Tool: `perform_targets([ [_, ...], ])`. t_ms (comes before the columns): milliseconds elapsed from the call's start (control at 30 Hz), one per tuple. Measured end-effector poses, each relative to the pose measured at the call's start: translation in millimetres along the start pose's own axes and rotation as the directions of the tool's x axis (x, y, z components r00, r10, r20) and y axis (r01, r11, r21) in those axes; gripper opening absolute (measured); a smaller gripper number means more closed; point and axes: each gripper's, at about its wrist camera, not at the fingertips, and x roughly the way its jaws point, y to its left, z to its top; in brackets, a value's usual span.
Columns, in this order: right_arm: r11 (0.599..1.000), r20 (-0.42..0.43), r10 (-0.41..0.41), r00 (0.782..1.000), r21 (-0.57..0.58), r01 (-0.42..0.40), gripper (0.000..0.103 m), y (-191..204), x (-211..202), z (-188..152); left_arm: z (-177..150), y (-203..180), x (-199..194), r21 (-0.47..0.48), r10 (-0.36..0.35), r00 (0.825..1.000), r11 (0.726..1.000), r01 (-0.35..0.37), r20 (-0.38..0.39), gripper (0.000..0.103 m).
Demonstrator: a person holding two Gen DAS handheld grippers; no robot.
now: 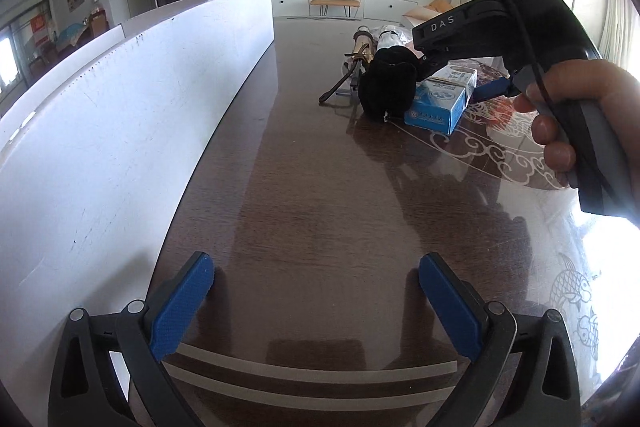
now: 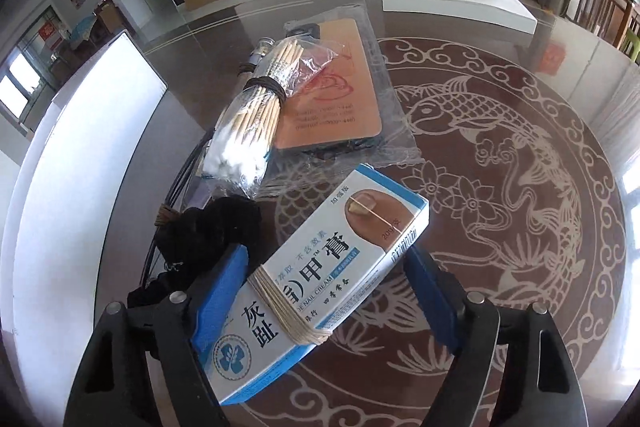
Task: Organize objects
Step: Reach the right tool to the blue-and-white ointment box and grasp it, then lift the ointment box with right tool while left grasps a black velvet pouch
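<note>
A black pouch and swabs crowd the box lying between the right gripper's parted pads, contact unclear; the left gripper gapes empty

You can't confirm contact on the nail-cream box: its near end runs under the right gripper frame, and the right pad's face is turned away. Black cloth is half hidden behind the left finger. From the left wrist, the same cloth covers part of the box. Print on the orange card is too blurred to read. Your hand is cut off at the right edge.
</note>
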Motion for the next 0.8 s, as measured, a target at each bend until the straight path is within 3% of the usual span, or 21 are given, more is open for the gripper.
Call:
perform_targets([
  [200, 0.988, 0.029, -0.035, 0.999, -0.15, 0.039, 0.081, 25.0, -2.7, -23.4, 0.6, -1.0, 0.4, 0.0, -0.001, 1.0, 1.0, 0.001, 0.001, 0.103],
  [400, 0.967, 0.067, -0.038, 0.997, -0.248, 0.053, 0.046, 24.5, -14.7, -42.7, 0.9, -1.6, 0.5, 0.0, -0.001, 1.0, 1.0, 0.001, 0.001, 0.103],
  [800, 0.96, 0.12, -0.031, 0.992, -0.272, 0.063, 0.045, -45.7, -47.9, -89.7, 3.0, -3.5, 1.6, 0.002, -0.004, 1.0, 1.0, 0.004, 0.003, 0.103],
])
